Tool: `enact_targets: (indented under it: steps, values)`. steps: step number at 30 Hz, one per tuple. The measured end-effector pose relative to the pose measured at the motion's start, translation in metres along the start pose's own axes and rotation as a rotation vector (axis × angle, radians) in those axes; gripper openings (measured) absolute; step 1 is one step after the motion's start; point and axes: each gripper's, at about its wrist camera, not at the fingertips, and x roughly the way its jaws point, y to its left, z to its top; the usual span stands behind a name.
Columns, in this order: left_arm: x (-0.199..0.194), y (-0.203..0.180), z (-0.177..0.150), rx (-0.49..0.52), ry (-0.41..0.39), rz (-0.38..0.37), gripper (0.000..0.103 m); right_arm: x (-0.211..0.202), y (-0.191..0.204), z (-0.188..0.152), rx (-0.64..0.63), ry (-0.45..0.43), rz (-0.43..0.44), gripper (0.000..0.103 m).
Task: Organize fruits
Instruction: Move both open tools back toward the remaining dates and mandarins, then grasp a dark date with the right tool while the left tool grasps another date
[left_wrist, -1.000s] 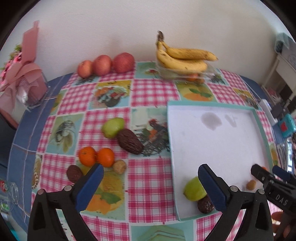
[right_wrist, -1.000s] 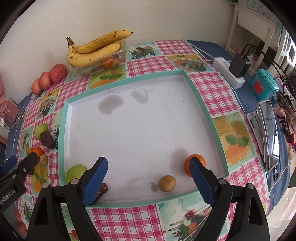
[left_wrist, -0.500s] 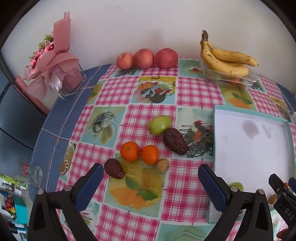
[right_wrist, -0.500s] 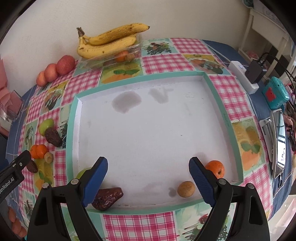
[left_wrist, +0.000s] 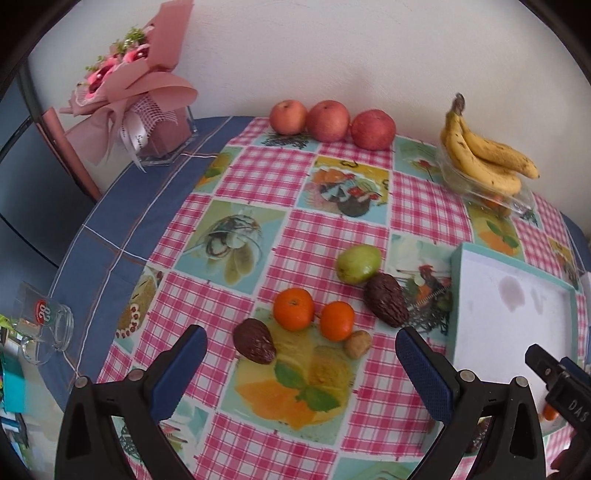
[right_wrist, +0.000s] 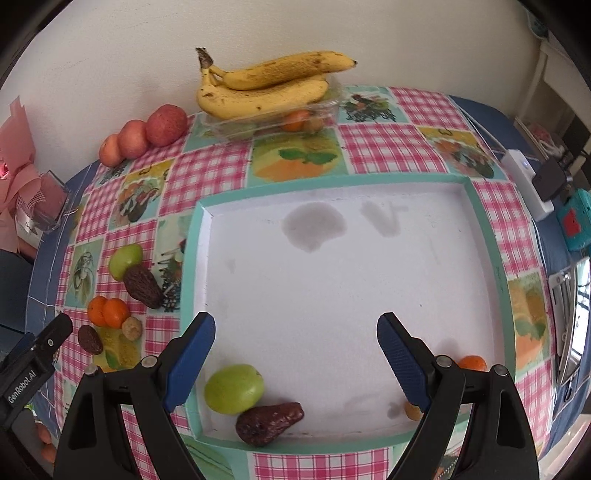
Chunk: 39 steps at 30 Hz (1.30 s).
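Gaping wide with nothing between its blue pads, the left gripper (left_wrist: 301, 350) hangs over the checked tablecloth (left_wrist: 332, 206) on the side of the white tray (right_wrist: 484, 221) where loose fruit lies. Just past its fingertips sit a small dark brown fruit (left_wrist: 254, 341), two oranges (left_wrist: 293, 308) touching side by side, and a little tan nut-like fruit (left_wrist: 357, 343). Beyond those, nearer the tray's edge, a green fruit (left_wrist: 358, 263) touches a larger dark brown fruit (left_wrist: 386, 303).

The right gripper (right_wrist: 295, 345) is likewise spread fully apart and empty, poised above the tray's near half. Inside the tray, in its near corner toward the loose fruit, a green fruit (right_wrist: 234, 388) rests against a dark brown fruit (right_wrist: 269, 422). At the tray's opposite near corner an orange (right_wrist: 472, 363) and a small tan fruit (right_wrist: 411, 410) are partly hidden behind the right-hand finger.

Behind the tray, by the wall, bananas (right_wrist: 262, 86) lie on a clear plastic container (right_wrist: 273, 123). Three red apples (left_wrist: 328, 120) line the wall further along. A pink bouquet (left_wrist: 129, 92) stands beyond the apples, and a glass mug (left_wrist: 46, 325) sits at the table's edge, well apart from the tray.
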Motion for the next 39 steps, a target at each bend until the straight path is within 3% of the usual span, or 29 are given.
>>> enact_targets:
  steps: [9, 15, 22, 24, 26, 33, 39]
  values:
    - [0.005, 0.032, 0.008, -0.078, 0.000, -0.013, 0.103, -0.004, 0.035, 0.015, -0.077, -0.043, 0.054, 0.090]
    - [-0.001, 0.055, 0.013, -0.148, -0.005, -0.084, 0.103, -0.004, 0.069, 0.010, -0.148, -0.068, 0.134, 0.090]
    - [0.010, 0.072, 0.010, -0.183, 0.027, -0.078, 0.102, 0.005, 0.100, 0.009, -0.205, -0.073, 0.173, 0.088]
    - [0.017, 0.078, 0.008, -0.204, 0.052, -0.083, 0.102, 0.012, 0.106, 0.009, -0.217, -0.062, 0.184, 0.075]
    - [0.025, 0.082, 0.006, -0.218, 0.075, -0.085, 0.101, 0.022, 0.113, 0.009, -0.226, -0.044, 0.192, 0.070]
    - [0.060, 0.090, -0.003, -0.262, 0.185, -0.121, 0.090, 0.056, 0.126, 0.009, -0.233, 0.019, 0.237, 0.061]
    - [0.076, 0.089, -0.008, -0.273, 0.228, -0.138, 0.089, 0.075, 0.135, 0.007, -0.234, 0.044, 0.254, 0.060]
